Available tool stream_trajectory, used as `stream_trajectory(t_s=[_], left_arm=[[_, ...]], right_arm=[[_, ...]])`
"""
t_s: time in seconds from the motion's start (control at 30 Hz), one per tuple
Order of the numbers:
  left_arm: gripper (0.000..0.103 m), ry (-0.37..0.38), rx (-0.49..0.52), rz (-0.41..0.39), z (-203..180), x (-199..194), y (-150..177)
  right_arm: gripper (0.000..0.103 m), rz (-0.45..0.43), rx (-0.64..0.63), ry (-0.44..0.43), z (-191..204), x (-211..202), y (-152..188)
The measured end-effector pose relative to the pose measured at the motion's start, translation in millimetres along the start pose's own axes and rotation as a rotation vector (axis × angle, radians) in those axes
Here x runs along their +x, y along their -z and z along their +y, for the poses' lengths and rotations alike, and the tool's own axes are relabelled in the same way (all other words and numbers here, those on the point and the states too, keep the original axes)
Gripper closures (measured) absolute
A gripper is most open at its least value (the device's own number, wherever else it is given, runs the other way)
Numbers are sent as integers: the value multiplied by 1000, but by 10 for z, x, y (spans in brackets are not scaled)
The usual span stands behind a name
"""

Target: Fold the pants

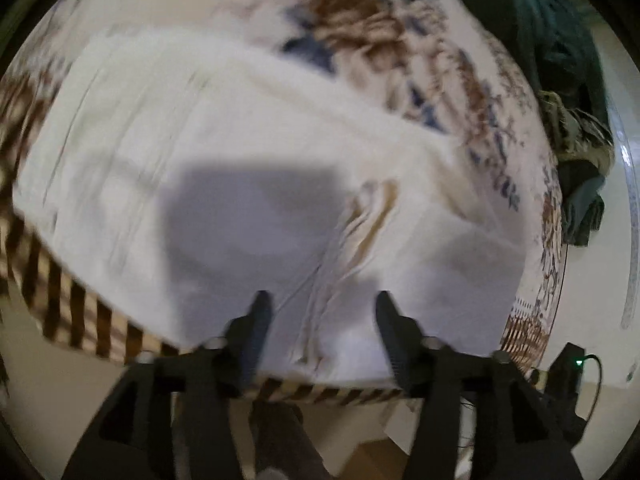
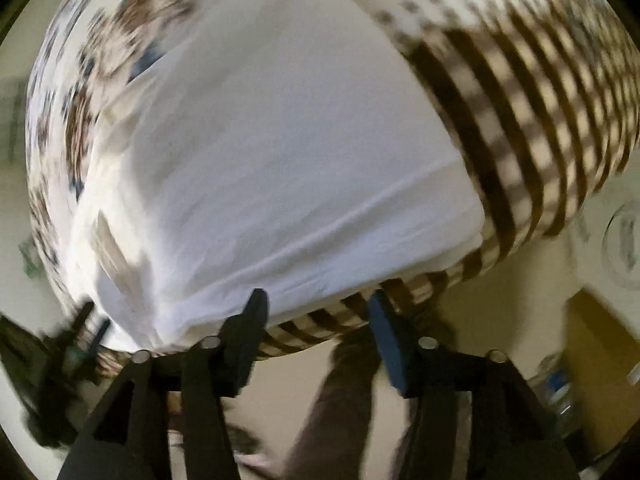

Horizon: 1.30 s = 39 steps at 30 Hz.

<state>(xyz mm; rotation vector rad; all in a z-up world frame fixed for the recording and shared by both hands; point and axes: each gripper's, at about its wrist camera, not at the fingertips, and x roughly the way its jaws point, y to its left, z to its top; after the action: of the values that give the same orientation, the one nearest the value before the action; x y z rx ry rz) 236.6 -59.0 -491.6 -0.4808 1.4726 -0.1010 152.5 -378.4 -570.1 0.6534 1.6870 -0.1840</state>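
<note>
White pants (image 1: 248,152) lie spread flat on a patterned tablecloth (image 1: 360,20); a gathered waistband with drawstring (image 1: 340,240) lies near my left gripper. My left gripper (image 1: 322,300) is open and empty, hovering just above the near edge of the pants. In the right wrist view the pants (image 2: 272,152) fill the middle. My right gripper (image 2: 316,300) is open and empty at the near hem of the pants, over the table edge. Both views are motion-blurred.
The tablecloth has a brown checked border (image 2: 520,120) hanging over the table edge (image 1: 80,320). Dark clothes (image 1: 560,80) are piled at the far right. A black device with a green light (image 1: 568,364) sits low right. A person's leg (image 2: 340,400) stands below the table.
</note>
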Motion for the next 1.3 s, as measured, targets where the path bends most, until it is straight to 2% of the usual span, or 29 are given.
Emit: stream_trajectory(t_s=[0.03, 0.07, 0.1, 0.17, 0.2, 0.23, 0.4, 0.47, 0.53, 0.6, 0.67, 0.77, 0.83, 0.93, 1.0, 1.1, 1.17, 1.23, 1.3], left_arm=[[45, -8, 28, -8, -55, 25, -16], [45, -15, 40, -16, -73, 56, -33], [45, -27, 53, -39, -88, 85, -40], [32, -64, 68, -70, -77, 122, -44], [13, -77, 62, -73, -41, 141, -49], [7, -78, 44, -81, 18, 142, -56], [6, -81, -83, -129, 414, -35, -52], [6, -67, -156, -177, 646, -196, 10], [6, -22, -286, -247, 1002, -396, 119], [6, -31, -437, -294, 1376, -519, 236], [6, -10, -576, -283, 1748, -471, 294], [23, 93, -712, -275, 2113, -270, 309], [55, 153, -755, -280, 2228, -180, 294], [67, 201, -760, -333, 2240, -191, 247], [73, 225, -762, -366, 2235, -227, 276], [75, 236, -709, -406, 2186, -292, 351], [74, 259, -708, -409, 2209, -274, 343], [68, 302, -755, -384, 2329, -157, 324], [66, 352, -795, -363, 2440, -22, 295]], right_arm=[[22, -17, -29, 24, 72, -14, 11], [13, -31, -60, 57, 151, -17, 9], [1, -58, -106, 122, 267, -9, 19], [0, -105, -159, 208, 417, -16, 26], [0, -134, -185, 251, 493, -18, 32], [0, -156, -198, 277, 576, -20, 35], [0, -132, -204, 249, 879, 32, 26], [0, -125, -232, 253, 1028, 28, 42], [0, -126, -255, 266, 1184, 25, 56], [0, -126, -278, 275, 1371, 46, 60], [0, -125, -291, 281, 1506, 66, 99], [0, -144, -287, 295, 1670, 105, 110], [0, -154, -290, 317, 1812, 165, 88], [0, -162, -283, 326, 1965, 247, 76], [0, -158, -282, 331, 1941, 308, 95], [0, -156, -279, 329, 1960, 308, 82], [0, -152, -278, 323, 1919, 321, 98], [0, -146, -274, 320, 1938, 338, 107], [0, -140, -267, 312, 1893, 346, 102]])
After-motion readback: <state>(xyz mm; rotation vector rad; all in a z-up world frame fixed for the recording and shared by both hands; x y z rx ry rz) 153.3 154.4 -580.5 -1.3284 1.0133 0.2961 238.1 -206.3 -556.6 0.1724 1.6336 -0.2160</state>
